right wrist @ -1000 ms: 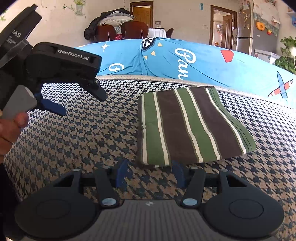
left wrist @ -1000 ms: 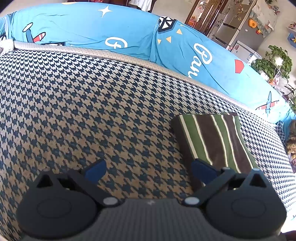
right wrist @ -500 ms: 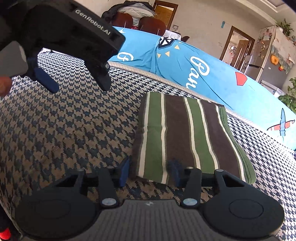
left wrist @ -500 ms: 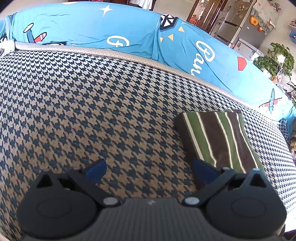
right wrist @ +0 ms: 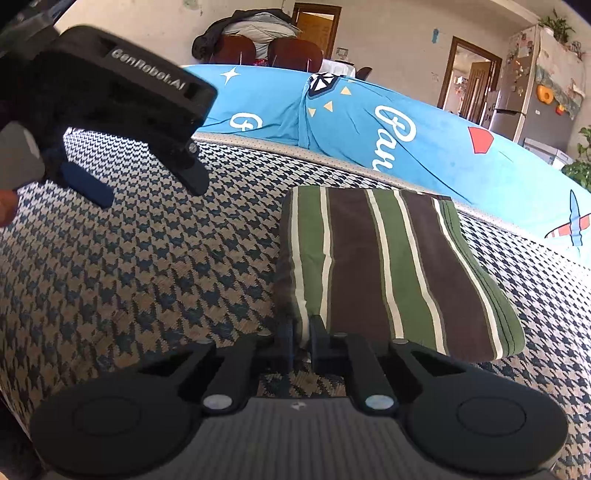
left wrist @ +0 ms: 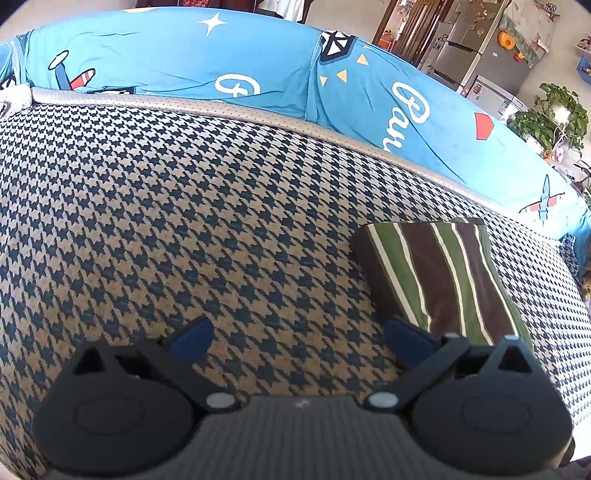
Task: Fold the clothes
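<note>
A folded garment (right wrist: 388, 266) with green, brown and white stripes lies flat on the houndstooth-covered surface (left wrist: 184, 221). My right gripper (right wrist: 302, 332) is at its near left corner. Its jaws are closing, and the corner's cloth is pinched between the two pads. My left gripper (left wrist: 297, 334) hangs open over bare houndstooth fabric with nothing between its fingers. Its right finger (left wrist: 402, 338) is just beside the garment (left wrist: 443, 273), at the near left edge. The right wrist view shows the left gripper (right wrist: 144, 184) up to the left of the garment, above the surface.
A bright blue printed cover (left wrist: 258, 66) rises like a bolster along the far edge, behind a grey piping strip. A hand (right wrist: 5, 206) shows at the left border. Beyond are chairs piled with clothes (right wrist: 258, 33), a fridge (left wrist: 476, 48) and a potted plant (left wrist: 550, 118).
My right gripper's jaws went from half open around the garment's near left corner to nearly together on it. The left gripper stayed put and open.
</note>
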Action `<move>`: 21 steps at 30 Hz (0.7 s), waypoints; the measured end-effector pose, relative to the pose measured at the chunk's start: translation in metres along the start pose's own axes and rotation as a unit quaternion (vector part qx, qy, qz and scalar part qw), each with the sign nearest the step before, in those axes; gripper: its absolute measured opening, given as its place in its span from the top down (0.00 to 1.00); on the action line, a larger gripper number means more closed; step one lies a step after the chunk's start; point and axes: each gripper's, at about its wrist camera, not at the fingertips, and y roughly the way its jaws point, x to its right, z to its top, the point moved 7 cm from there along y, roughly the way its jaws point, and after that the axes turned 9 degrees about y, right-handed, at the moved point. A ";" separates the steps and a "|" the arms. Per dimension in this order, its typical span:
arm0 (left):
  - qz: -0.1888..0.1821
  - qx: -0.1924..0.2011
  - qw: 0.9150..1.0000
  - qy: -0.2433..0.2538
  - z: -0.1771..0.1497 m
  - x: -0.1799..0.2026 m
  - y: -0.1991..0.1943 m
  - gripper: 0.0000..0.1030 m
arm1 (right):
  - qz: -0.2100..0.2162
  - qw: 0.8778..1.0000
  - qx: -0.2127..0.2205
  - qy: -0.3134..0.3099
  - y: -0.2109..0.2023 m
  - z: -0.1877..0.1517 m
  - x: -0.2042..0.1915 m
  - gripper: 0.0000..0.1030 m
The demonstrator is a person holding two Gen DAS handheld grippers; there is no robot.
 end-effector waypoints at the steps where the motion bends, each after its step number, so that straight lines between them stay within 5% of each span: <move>1: 0.001 0.001 1.000 0.000 0.000 0.000 -0.001 0.00 | 0.003 1.000 0.001 0.006 -0.002 0.003 0.000 0.90; 21: 0.042 0.041 0.998 -0.002 0.007 -0.020 -0.018 0.00 | 0.095 0.994 -0.001 0.061 -0.022 0.030 -0.048 0.90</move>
